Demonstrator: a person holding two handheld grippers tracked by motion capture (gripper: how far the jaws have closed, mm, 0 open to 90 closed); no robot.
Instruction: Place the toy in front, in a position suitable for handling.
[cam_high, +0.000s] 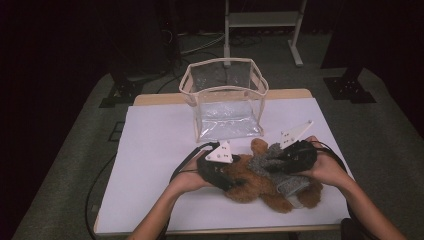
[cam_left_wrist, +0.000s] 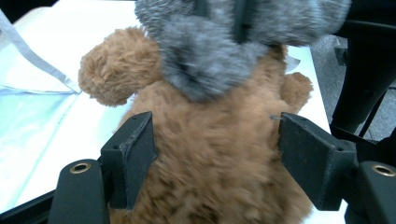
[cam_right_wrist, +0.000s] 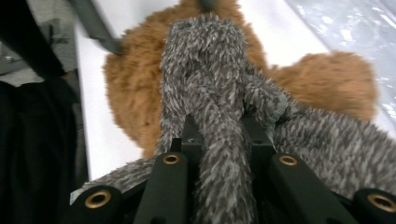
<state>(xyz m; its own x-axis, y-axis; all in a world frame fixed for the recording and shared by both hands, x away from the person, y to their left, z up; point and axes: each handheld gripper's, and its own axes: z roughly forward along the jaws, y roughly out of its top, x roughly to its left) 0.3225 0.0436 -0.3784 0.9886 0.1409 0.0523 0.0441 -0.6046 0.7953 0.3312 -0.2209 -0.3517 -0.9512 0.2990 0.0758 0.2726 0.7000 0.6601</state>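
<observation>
A white-covered table (cam_high: 150, 165) is filling the middle of the high view, and a clear plastic bag (cam_high: 225, 100) with a pale trim is standing open and empty in the upper centre of it. Below the bag, in the lower centre, a brown teddy bear (cam_high: 250, 182) is lying on the table, so nothing is packed yet. A grey fuzzy garment (cam_high: 280, 167) is lying over the bear's right part, seemingly partway on or off; which of the two cannot be told.

The left gripper (cam_high: 216, 172) is sitting at the bear's left end. In the left gripper view its jaws are standing wide on either side of the brown body (cam_left_wrist: 210, 154), the fur bulging between them, and the pads are not clearly pressing. The right gripper (cam_high: 295, 156) is working from the right edge of the toy, and in the right gripper view its jaws are pinching narrowly on a strand of the grey garment (cam_right_wrist: 219, 140).

Judging by this, the clothing step is under way, and any bagging is left to do.
</observation>
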